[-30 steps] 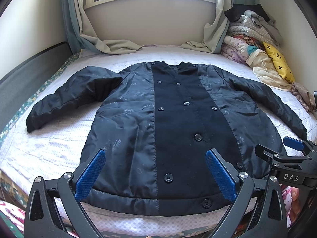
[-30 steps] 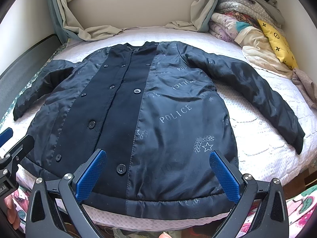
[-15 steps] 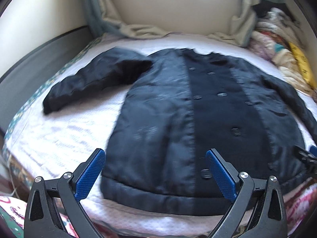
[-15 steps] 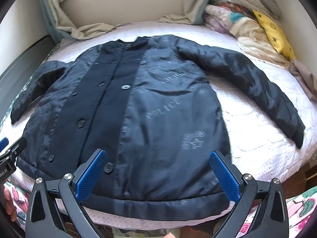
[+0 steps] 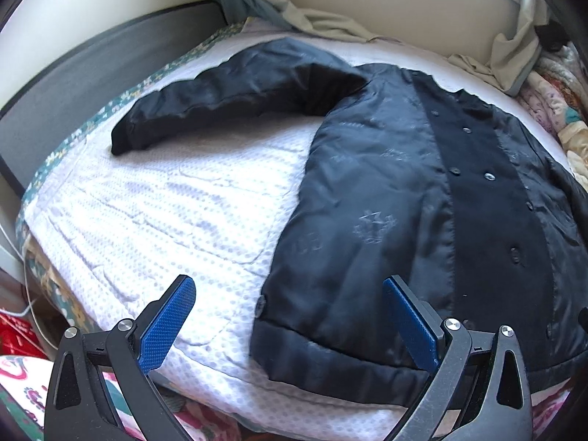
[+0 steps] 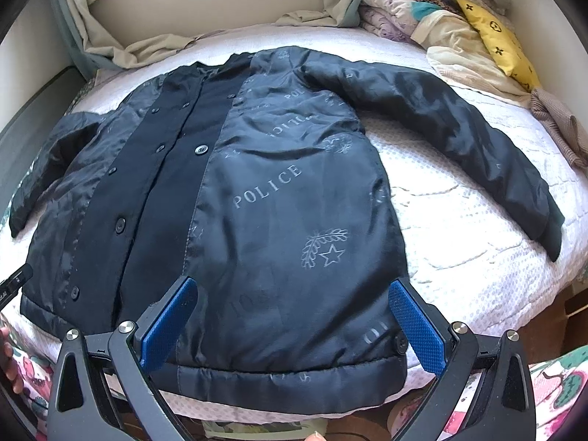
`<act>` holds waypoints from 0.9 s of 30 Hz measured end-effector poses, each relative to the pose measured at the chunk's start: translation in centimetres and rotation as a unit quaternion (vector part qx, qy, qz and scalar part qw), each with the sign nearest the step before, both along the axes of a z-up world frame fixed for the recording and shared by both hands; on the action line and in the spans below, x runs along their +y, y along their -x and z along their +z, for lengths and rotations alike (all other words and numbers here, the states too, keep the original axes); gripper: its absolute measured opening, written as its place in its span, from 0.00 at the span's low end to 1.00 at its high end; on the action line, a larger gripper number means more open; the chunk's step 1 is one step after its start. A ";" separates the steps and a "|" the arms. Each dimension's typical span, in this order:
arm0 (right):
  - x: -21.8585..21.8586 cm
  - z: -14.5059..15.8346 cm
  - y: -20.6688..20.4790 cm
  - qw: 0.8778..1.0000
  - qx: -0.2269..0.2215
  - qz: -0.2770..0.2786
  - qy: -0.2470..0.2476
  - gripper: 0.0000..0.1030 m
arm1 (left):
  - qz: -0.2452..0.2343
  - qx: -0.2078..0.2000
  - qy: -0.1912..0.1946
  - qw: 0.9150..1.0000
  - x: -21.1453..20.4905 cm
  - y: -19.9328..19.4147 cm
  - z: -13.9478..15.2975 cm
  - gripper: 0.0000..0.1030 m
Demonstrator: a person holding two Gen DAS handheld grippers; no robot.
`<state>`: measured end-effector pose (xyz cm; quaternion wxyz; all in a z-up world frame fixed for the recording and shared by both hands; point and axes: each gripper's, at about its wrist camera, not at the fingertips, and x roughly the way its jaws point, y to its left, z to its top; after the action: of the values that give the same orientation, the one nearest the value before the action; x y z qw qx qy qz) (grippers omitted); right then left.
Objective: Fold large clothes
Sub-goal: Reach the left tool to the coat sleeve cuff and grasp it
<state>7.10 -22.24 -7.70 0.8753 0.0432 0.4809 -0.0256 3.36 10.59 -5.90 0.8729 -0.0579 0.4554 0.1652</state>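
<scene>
So far the dark jacket (image 6: 235, 198) lies spread flat, front up and buttoned, on the white bedspread (image 5: 154, 213), unfolded, with both sleeves thrown out to the sides. Its long axis runs away from both grippers, hem nearest, collar farthest.

Both tools are spread wide and hold nothing. The right gripper (image 6: 290, 323) hangs over the hem, its blue pads (image 6: 415, 330) straddling the panel on that side; the right-hand sleeve (image 6: 459, 125) runs off ahead and to its right, cuff well apart from it. The left gripper (image 5: 290, 325) sits at the jacket's other lower corner, one pad over bare bedspread, the other over the hem. The left-hand sleeve (image 5: 228, 99) lies ahead and slightly to its left, cuff end nearer, shoulder end farther.

That relation likely decides the next move: each sleeve belongs to the gripper on its own side, and would be carried inward across the body. Whether either tool touches the cloth is hard to say through the fisheye.
</scene>
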 end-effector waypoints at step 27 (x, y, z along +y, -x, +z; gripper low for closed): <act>5.0 5.2 -9.0 0.994 0.013 0.104 0.015 1.00 | -0.013 0.019 0.117 0.993 2.1 -1.5 -3.0 0.82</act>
<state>16.06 -17.28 -2.46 0.8677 -0.0207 0.4934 0.0575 4.84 12.70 -8.91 0.8535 -0.1511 0.4884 0.1007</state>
